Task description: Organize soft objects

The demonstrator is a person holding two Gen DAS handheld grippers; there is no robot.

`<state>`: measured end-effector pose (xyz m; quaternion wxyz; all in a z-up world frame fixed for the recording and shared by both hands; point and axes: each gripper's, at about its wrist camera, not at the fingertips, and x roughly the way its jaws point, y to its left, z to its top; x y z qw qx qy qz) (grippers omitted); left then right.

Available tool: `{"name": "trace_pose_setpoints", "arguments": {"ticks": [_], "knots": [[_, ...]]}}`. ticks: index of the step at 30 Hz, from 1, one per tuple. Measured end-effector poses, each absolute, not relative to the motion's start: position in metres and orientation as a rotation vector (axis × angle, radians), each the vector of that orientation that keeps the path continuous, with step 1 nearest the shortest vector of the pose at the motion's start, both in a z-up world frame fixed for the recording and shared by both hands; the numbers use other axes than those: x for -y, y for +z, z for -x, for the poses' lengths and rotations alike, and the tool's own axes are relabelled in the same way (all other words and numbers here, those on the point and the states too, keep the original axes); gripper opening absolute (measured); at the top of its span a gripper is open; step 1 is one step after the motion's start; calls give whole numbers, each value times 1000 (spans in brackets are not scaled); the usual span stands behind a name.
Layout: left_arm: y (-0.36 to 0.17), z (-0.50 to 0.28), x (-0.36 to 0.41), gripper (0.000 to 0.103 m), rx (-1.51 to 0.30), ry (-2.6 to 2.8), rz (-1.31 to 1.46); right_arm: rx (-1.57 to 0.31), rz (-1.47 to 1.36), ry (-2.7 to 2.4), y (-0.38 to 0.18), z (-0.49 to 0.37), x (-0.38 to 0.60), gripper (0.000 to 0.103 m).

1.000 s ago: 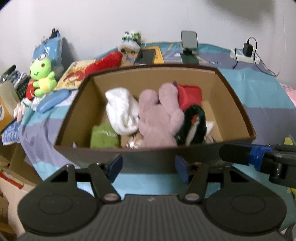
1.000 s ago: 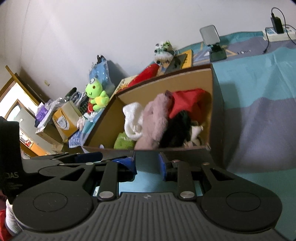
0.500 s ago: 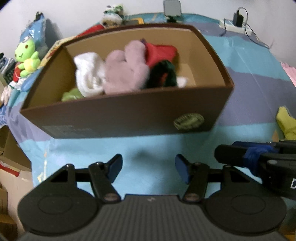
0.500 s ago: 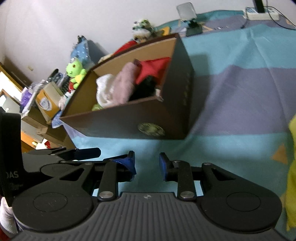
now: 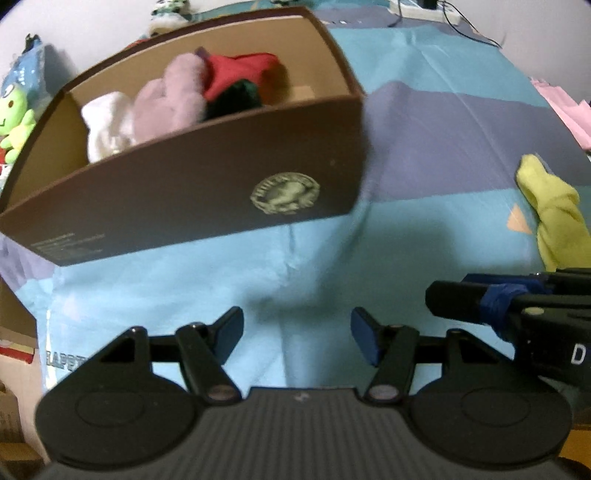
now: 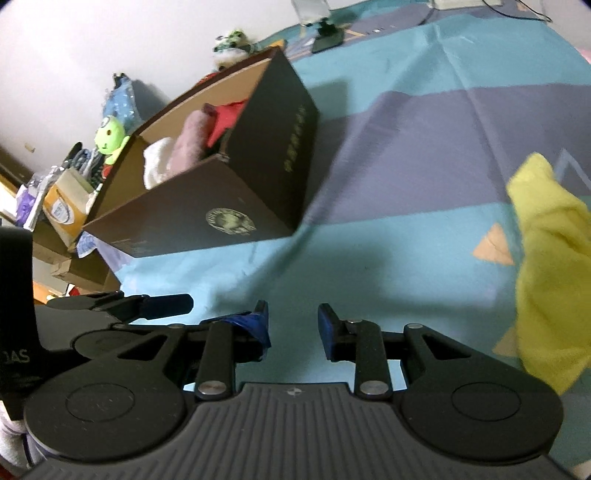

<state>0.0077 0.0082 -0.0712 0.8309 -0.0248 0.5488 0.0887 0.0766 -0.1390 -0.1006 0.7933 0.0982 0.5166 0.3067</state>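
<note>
A dark brown cardboard box (image 5: 184, 192) (image 6: 207, 206) stands on the bed and holds a white plush (image 5: 107, 125), a pink plush (image 5: 166, 103), a red soft item (image 5: 236, 70) and a dark one (image 5: 236, 99). A yellow cloth (image 5: 554, 210) (image 6: 546, 266) lies on the sheet to the right, apart from both grippers. My left gripper (image 5: 297, 336) is open over bare sheet in front of the box, nothing between its fingers. My right gripper (image 6: 293, 326) has its jaws opening, with nothing between them; the yellow cloth lies to its right.
The bed sheet (image 6: 424, 155) is blue with purple bands. A green frog plush (image 6: 109, 138) and cardboard boxes (image 6: 61, 206) sit at the left edge. A phone on a stand (image 6: 321, 22) and a power strip (image 5: 424, 9) lie at the far side by the wall.
Both grippers pulled back from over the box and dropped toward the sheet; the box's front wall and the yellow cloth came into view. The right gripper's jaws widened.
</note>
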Motion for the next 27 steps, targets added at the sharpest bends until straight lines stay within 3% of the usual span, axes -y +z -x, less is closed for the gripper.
{"name": "trace_pose_setpoints", "arguments": {"ticks": [27], "knots": [[-74,-47,87,64,-1170,-197,25,-1009,-359,369,-93,-88,253,13]]}}
